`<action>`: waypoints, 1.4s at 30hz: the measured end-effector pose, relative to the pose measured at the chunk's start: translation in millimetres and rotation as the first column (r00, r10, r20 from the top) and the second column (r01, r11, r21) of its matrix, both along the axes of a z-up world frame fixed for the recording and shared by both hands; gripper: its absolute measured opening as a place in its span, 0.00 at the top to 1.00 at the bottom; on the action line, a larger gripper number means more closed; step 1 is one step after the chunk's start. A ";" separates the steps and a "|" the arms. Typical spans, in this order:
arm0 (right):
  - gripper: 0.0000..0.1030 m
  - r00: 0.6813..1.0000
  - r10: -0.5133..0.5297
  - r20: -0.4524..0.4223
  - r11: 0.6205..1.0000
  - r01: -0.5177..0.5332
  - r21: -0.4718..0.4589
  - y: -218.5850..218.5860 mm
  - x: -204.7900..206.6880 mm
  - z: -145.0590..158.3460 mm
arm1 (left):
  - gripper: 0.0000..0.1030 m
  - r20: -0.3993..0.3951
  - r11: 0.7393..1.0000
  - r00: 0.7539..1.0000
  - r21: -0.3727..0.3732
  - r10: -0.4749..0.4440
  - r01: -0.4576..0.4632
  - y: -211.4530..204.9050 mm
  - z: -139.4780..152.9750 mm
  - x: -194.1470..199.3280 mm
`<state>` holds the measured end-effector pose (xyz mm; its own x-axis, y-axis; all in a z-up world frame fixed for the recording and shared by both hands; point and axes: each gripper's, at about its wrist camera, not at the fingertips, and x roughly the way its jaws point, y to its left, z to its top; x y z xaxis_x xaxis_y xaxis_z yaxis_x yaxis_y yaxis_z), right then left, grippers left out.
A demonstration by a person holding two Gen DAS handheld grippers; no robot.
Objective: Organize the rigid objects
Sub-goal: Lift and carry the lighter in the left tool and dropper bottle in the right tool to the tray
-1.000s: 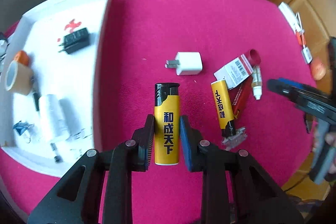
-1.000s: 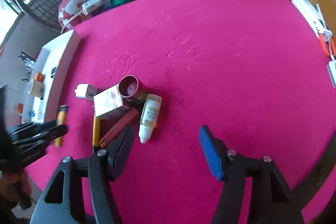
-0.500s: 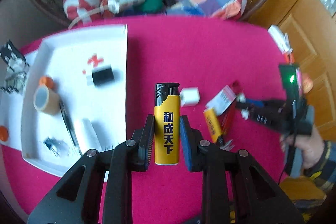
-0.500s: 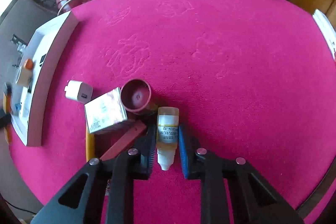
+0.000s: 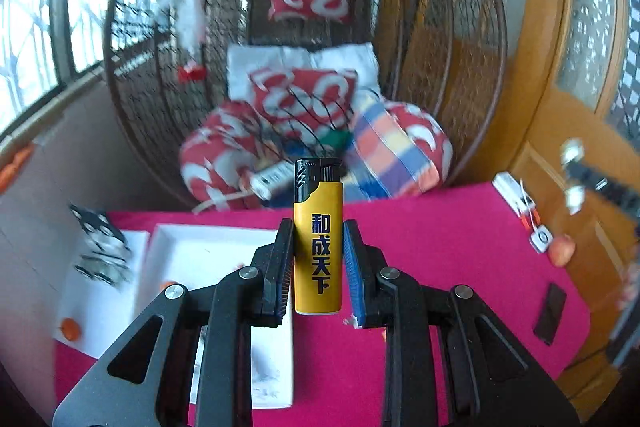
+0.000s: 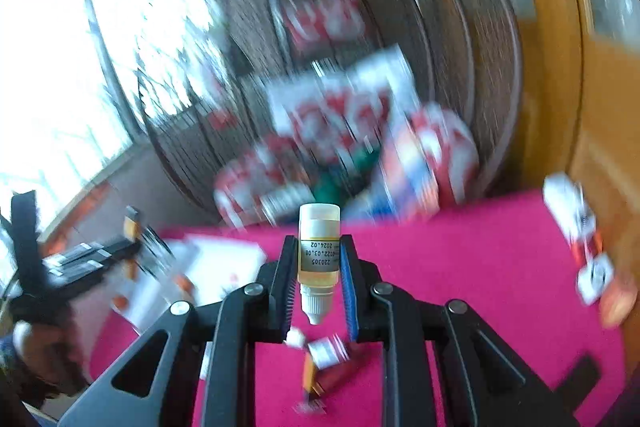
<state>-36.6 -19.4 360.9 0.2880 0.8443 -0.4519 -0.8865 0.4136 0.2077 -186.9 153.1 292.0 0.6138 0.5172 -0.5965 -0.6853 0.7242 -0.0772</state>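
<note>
My left gripper (image 5: 318, 263) is shut on a yellow lighter (image 5: 318, 239) with a black cap and holds it upright, high above the pink table (image 5: 440, 239). The white tray (image 5: 200, 251) lies below and to the left of it. My right gripper (image 6: 319, 275) is shut on a small dropper bottle (image 6: 319, 259) of yellowish liquid, nozzle pointing back at the camera, lifted above the table (image 6: 460, 267). Far below it a blurred pile (image 6: 324, 367) of small objects lies on the cloth. The right wrist view is heavily motion-blurred.
A hanging wicker chair (image 5: 312, 99) with red, white and plaid cushions stands behind the table. White items (image 5: 524, 211) and a black flat object (image 5: 551, 313) lie near the table's right edge. A wooden door (image 5: 580, 67) is at right.
Both grippers have risen and tilted up from the table, each carrying its object. The right gripper shut on the dropper bottle during the last second; the left kept hold of the lighter.
</note>
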 end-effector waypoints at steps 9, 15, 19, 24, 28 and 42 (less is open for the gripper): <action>0.82 0.992 0.110 0.063 0.987 -0.116 0.110 17.0 -46.7 44.1 | 0.77 0.045 0.996 0.996 0.034 0.076 -0.078 14.8 21.7 -54.0; 0.82 0.990 0.131 0.044 0.984 -0.135 0.112 32.6 -57.2 39.4 | 0.77 0.070 0.990 0.988 0.037 0.136 -0.139 26.4 26.7 -91.9; 0.82 0.989 0.139 0.040 0.984 -0.143 0.109 36.4 -67.3 38.2 | 0.77 0.088 0.984 0.981 0.042 0.171 -0.175 33.4 31.1 -115.6; 0.82 0.989 0.143 0.032 0.985 -0.145 0.098 45.9 -75.7 35.0 | 0.77 0.115 0.976 0.972 0.054 0.206 -0.213 42.4 40.2 -142.0; 0.82 0.989 0.143 0.021 0.985 -0.145 0.091 53.2 -81.2 32.2 | 0.77 0.131 0.970 0.965 0.056 0.228 -0.236 52.2 45.1 -163.1; 0.82 0.986 0.167 -0.017 0.985 -0.166 0.044 87.9 -106.9 18.3 | 0.77 0.114 0.975 0.969 0.024 0.219 -0.223 82.6 37.1 -187.4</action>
